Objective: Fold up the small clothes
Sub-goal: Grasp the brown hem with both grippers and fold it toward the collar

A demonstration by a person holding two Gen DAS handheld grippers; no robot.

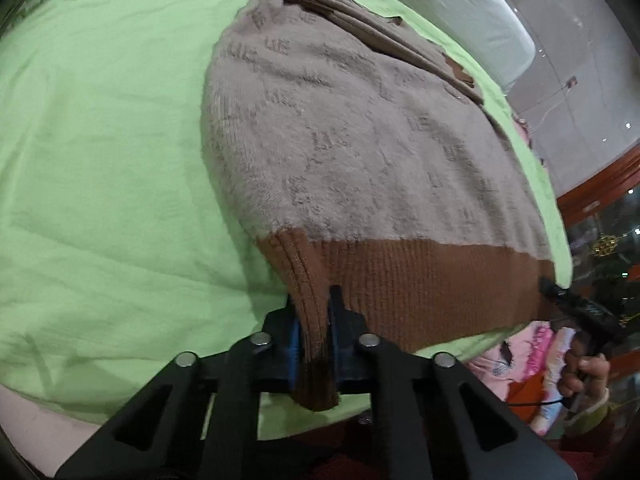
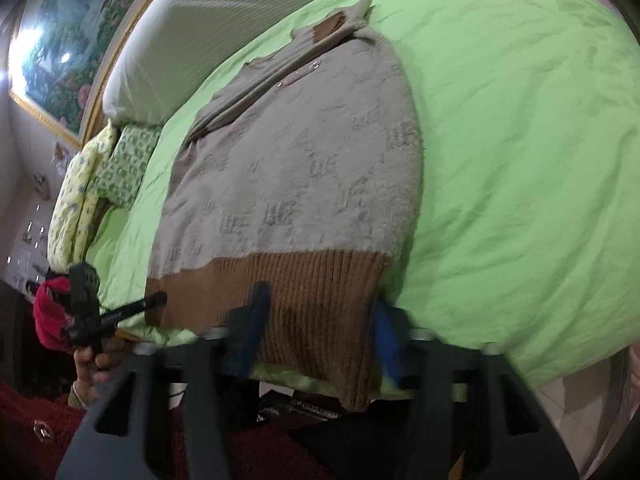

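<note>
Sweater (image 1: 360, 152) lies flat on the green sheet (image 1: 100, 160), its long axis running away from you toward the white headboard (image 2: 224, 28). Your left gripper (image 1: 316, 336) pinches the brown hem (image 1: 420, 280) at one corner. Your right gripper (image 2: 316, 336) stands wide open around the other corner, nothing held. A framed painting (image 2: 60, 60) hangs behind.

R gripper (image 2: 316, 332) open, straddling sweater (image 2: 296, 168) hem, green sheet (image 2: 520, 160).
</note>
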